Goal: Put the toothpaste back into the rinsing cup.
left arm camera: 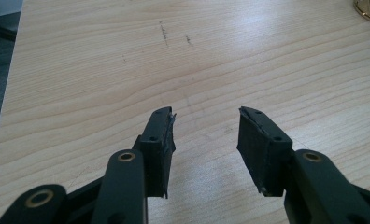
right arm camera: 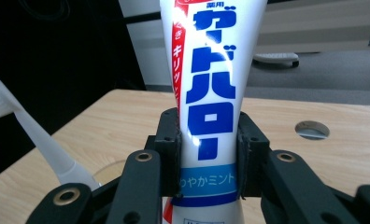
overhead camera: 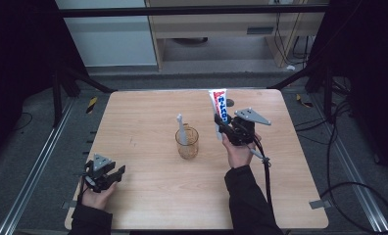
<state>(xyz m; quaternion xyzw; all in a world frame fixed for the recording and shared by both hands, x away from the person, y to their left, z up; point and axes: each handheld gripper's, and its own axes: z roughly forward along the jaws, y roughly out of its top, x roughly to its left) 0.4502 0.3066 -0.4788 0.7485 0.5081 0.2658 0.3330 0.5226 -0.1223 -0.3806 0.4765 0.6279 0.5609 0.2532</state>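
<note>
The tube [overhead camera: 219,109], white w/ blue lettering and a red stripe, stands upright in the right gripper [overhead camera: 225,126], held above the table [overhead camera: 148,191] toward its far right part. In the right gripper view the tube [right arm camera: 211,93] sits squarely between both jaws, clamped just above its light blue band, pads pressing on either side; crimped end up. Right hand [overhead camera: 238,152] wraps the handle from below, cable trailing back toward the near edge.

Just left of the tube, near the table's centre, is an amber glass [overhead camera: 187,143] w/ a white toothbrush [overhead camera: 181,129] standing in it, head up, leaning slightly. The brush [right arm camera: 29,135] also shows at left in the right gripper view, glass rim barely visible below it.

Left gripper [overhead camera: 104,176] rests near the near left corner, well apart from the glass, held by the left hand [overhead camera: 96,196]. Its jaws are spread w/ nothing between them, bare wood [left arm camera: 127,70] in the gap
</note>
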